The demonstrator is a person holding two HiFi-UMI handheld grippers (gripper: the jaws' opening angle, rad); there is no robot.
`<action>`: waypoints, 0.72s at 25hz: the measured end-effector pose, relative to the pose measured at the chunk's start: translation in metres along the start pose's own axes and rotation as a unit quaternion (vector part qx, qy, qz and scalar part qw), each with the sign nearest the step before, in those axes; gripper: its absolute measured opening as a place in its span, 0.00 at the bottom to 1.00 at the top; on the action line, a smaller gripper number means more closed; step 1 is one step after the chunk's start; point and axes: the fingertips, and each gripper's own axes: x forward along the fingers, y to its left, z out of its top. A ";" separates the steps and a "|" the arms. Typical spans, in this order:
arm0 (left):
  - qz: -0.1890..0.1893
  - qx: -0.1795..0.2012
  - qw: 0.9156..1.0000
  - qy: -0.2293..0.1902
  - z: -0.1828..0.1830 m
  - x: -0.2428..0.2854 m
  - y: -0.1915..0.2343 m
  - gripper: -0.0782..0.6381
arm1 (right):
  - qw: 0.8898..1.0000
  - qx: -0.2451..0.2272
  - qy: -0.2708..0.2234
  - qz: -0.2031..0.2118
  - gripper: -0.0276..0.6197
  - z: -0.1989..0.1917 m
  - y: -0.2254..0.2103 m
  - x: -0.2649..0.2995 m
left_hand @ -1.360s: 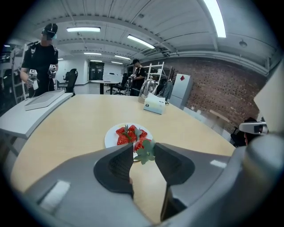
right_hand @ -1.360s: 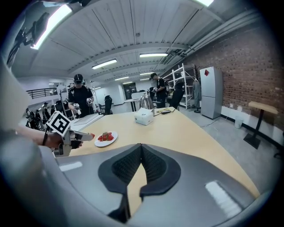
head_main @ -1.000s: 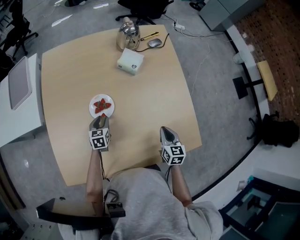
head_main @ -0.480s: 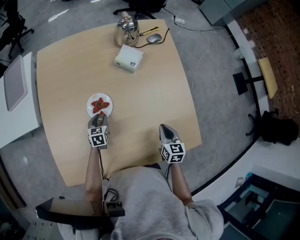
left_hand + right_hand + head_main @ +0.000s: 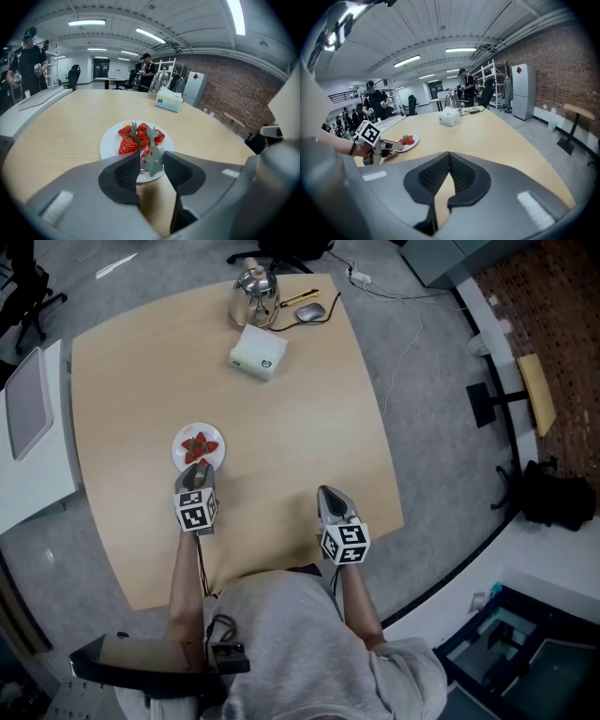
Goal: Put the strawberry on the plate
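Left tool (image 5: 199,472) clamps a strawberry (image 5: 149,154) over the plate (image 5: 108,145) rim, lower centre; only the release seems left. Right tool (image 5: 328,495) is closed and empty.

We see our right gripper (image 5: 449,157) closed on nothing above the table (image 5: 497,136). Our left gripper (image 5: 396,146) sits at the plate (image 5: 414,139) of strawberries (image 5: 407,139).
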 end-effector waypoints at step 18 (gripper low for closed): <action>0.004 -0.002 1.000 -0.014 0.008 -0.024 -0.006 0.39 | 1.000 -0.001 -0.021 0.008 0.05 0.005 0.006 -0.008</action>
